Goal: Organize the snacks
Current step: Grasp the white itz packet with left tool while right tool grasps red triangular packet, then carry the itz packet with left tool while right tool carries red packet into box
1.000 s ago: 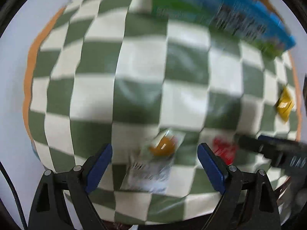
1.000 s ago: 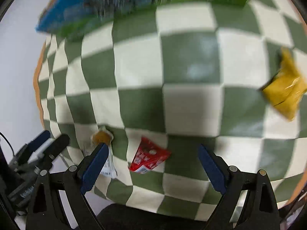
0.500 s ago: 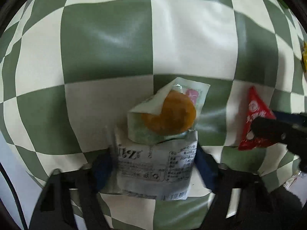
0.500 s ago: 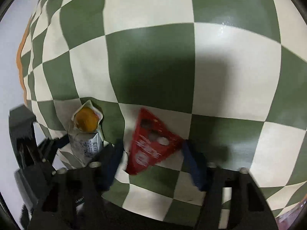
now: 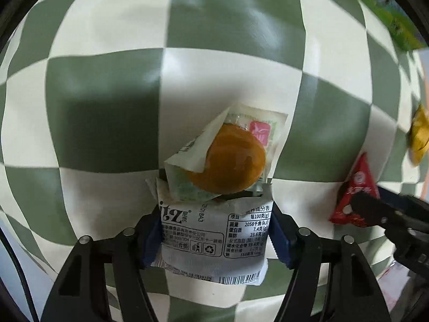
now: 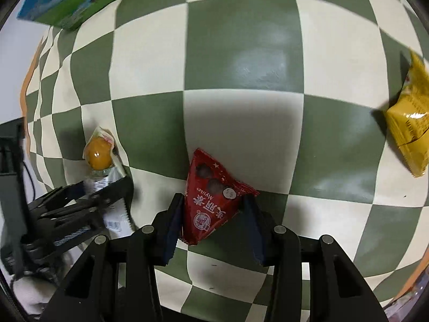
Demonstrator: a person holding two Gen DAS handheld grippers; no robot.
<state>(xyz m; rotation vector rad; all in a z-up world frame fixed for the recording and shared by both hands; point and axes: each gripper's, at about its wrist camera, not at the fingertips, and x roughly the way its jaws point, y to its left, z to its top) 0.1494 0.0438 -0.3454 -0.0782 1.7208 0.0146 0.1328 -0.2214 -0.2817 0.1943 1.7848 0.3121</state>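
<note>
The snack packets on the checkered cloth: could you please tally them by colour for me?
Silver packet, in the left gripper: 1
Clear packet with orange cake: 1
Red packet, in the right gripper: 1
Yellow packet: 1
Total: 4, not counting the blue-green box at the cloth's far edge.

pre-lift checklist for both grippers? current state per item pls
1. Left gripper closed on the grey snack pack: ok, both pads touch its sides.
2. Clear-wrapped orange pastry free of that pack: not ok, it overlaps the top edge and may shift.
3. Right gripper closed on the red triangular packet: ok.
4. Packs off the checked tablecloth: cannot tell.
5. Yellow bag out of the way: ok, off to the right.
</note>
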